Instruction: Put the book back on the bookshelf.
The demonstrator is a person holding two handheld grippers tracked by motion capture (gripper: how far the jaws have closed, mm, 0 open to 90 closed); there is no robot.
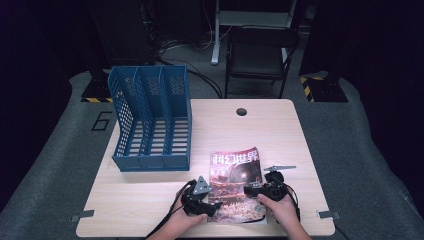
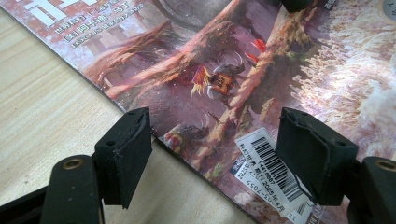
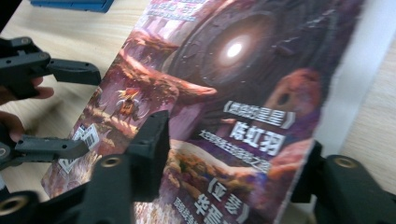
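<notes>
From my seat, the magazine point(image 1: 236, 185) reads as glossy printed paper, its cover throwing back light, with a matt white paper barcode sticker point(image 2: 271, 163) on it. The table point(image 1: 150, 195) is pale wood-grain laminate with a smooth, low-sheen finish, and the blue file rack point(image 1: 150, 120) looks like hard perforated plastic. My left gripper point(image 2: 212, 154) and right gripper point(image 3: 233, 158) are matt black plastic, the left one's pads point(image 2: 126, 149) a rougher, foam-like rubber scuffed at the edges, with brass-coloured metal inserts in the jaws.
</notes>
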